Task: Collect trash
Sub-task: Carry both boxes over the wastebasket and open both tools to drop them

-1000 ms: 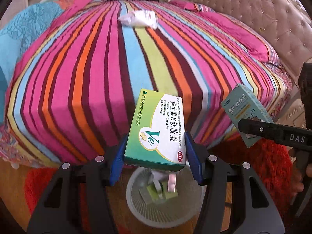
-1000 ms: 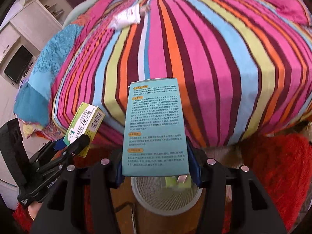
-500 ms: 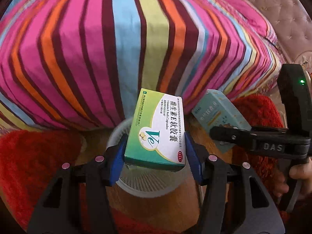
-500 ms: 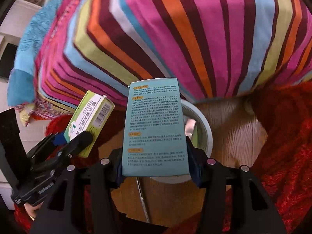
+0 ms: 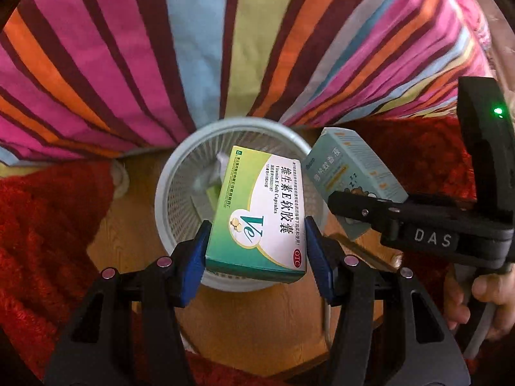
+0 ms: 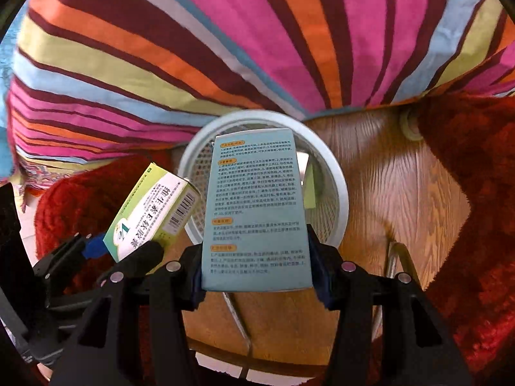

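From the left wrist, the left gripper (image 5: 256, 241) pinches a glossy green-and-white capsule box (image 5: 257, 215) above a round white mesh wastebasket (image 5: 180, 186), hiding most of its blurred contents. From the right wrist, the right gripper (image 6: 256, 257) clamps a matte pale-blue carton (image 6: 256, 212) over the basket, covering much of its opening, beside fuzzy red rug (image 6: 466, 193) and striped bedspread (image 6: 225, 32).

Bin (image 5: 167, 189) mouth open below; bedspread (image 5: 199, 48) overhangs far rim; rugs (image 6: 466, 193) flank.
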The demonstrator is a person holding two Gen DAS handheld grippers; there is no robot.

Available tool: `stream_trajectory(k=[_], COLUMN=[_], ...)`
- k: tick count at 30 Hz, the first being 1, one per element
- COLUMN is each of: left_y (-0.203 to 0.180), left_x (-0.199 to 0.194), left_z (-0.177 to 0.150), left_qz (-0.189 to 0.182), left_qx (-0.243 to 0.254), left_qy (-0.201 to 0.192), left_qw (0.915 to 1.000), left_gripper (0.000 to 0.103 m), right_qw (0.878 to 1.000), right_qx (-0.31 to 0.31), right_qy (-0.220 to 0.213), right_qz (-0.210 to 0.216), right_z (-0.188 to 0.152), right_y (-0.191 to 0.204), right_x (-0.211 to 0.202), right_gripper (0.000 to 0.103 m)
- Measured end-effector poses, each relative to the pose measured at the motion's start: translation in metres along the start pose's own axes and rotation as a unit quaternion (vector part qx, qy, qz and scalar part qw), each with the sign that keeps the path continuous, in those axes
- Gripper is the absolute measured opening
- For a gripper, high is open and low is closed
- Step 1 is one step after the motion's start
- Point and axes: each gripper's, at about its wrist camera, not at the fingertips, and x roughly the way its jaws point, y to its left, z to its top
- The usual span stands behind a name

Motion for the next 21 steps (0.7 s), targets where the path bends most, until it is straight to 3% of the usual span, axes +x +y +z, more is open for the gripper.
stream_trajectory(k=[10, 21], left_y=[0.006, 0.006], left_x=[0.032, 0.042], left_z=[0.003, 0.003], left_qz=[0.017, 0.023], left_qx=[-0.015, -0.017], left_qy=[0.075, 0.106], left_qw=[0.9970, 0.9939], left_gripper=[0.056, 0.056], right_qw=[0.998, 0.997], right_qx=[0.019, 0.026], right_qy=[0.053, 0.076], right_qz=[-0.016, -0.020], right_z=[0.010, 0.015], right_y=[-0.003, -0.003], right_x=[0.034, 0.047], right_gripper=[0.050, 0.050])
